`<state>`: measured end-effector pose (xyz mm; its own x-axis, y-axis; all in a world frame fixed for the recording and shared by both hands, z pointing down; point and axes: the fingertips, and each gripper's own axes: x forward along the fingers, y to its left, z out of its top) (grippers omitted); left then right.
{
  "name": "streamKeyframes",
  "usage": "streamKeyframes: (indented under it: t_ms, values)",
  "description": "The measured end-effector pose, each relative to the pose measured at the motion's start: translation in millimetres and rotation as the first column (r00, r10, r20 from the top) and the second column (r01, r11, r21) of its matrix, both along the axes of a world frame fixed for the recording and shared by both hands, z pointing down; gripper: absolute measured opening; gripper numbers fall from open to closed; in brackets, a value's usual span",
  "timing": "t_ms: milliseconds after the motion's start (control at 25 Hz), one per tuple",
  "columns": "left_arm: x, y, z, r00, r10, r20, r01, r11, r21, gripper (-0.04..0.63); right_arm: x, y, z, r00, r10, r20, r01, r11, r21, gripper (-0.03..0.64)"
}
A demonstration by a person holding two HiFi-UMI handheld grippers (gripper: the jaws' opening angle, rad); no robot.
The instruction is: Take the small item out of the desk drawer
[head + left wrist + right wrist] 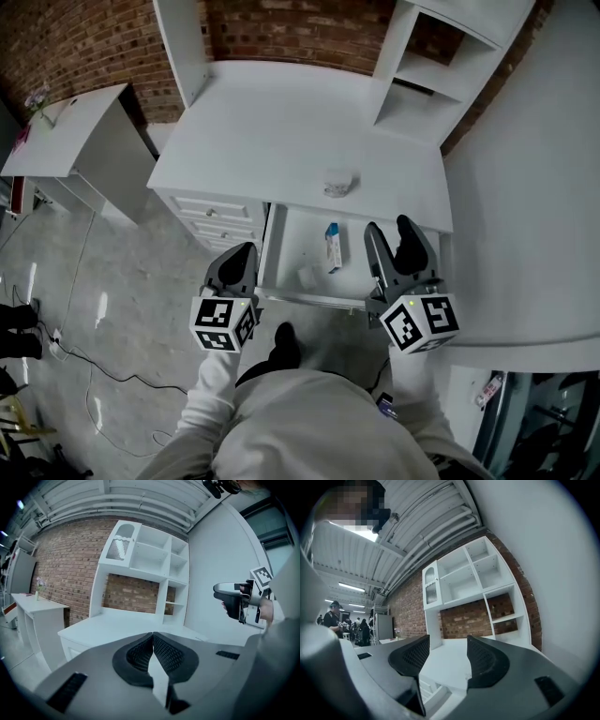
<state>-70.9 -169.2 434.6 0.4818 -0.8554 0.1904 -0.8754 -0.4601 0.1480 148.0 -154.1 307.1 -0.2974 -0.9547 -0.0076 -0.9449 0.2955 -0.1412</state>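
**Box [333, 247] lies untouched in open drawer [298, 236]**

The right gripper [447, 645] has its jaws spread wide with nothing between them. The left gripper [153, 635] has its jaws pressed together, empty. Only the head view shows the box, which lies between the 2 grippers. Only the left gripper view shows the right gripper side-on.

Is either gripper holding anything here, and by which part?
Nothing is held. The left gripper is shut on nothing; the right gripper is open and empty. The small box lies untouched in the open drawer.
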Motion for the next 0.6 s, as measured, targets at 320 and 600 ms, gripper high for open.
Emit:
streamKeyframes:
  t_ms: [320,600]
  values:
    - [-16,-45,7,1.0,0.02,-0.007,-0.02,1.0,-0.009,0.02,-9,-40,4,0.999,0.043,-0.011,-0.043,0.999,-0.013,0.259]
    - [-20,-57,11,0.999,0.032,-0.024,-0.033,0.999,-0.026,0.02,-12,-56,20,0.998,0.054,-0.035,-0.057,0.995,-0.079,0.259]
